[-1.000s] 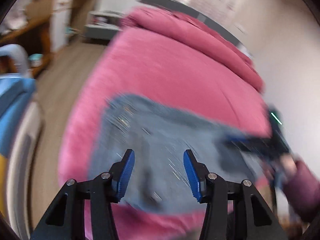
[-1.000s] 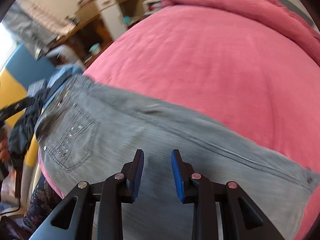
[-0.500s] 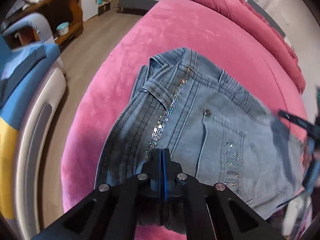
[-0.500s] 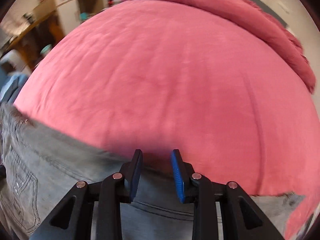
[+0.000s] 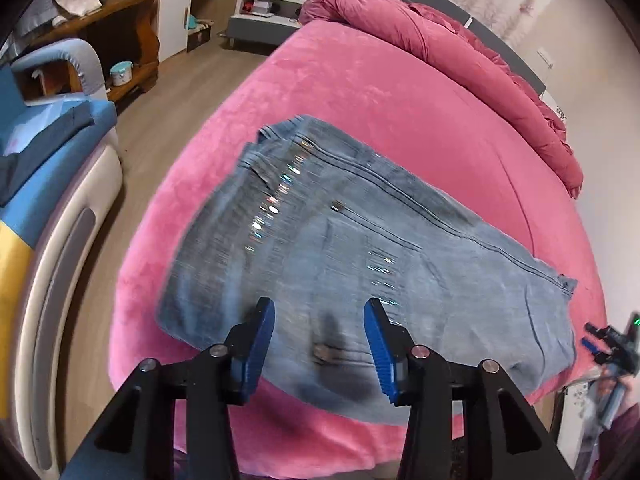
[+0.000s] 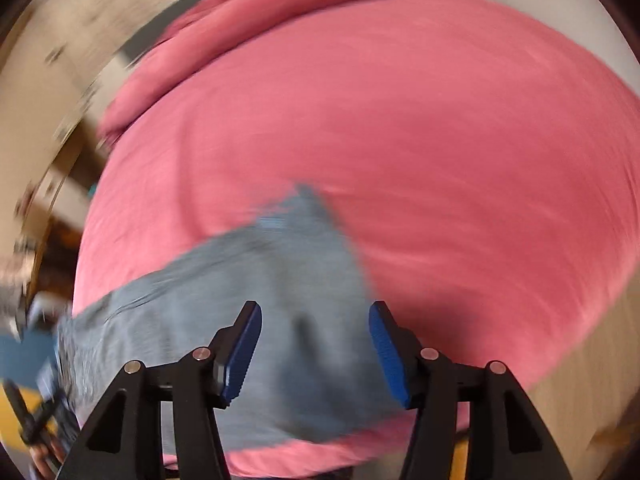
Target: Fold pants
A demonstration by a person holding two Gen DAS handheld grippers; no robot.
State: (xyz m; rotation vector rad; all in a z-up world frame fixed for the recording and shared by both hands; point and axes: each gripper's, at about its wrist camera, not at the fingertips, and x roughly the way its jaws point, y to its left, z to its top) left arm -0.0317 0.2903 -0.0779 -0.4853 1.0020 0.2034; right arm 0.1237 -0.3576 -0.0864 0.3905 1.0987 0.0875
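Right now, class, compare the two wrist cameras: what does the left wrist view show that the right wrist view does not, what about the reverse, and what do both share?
Only the left wrist view shows the jeans' sequin strip, the blue sofa, the wooden shelf unit and the right gripper at the frame's edge.

Only the right wrist view shows the left gripper, blurred at the lower left, and the jeans' pointed corner.

Both show the folded jeans on the pink bed, the rolled duvet, and each camera's own blue-padded jaws open and empty.
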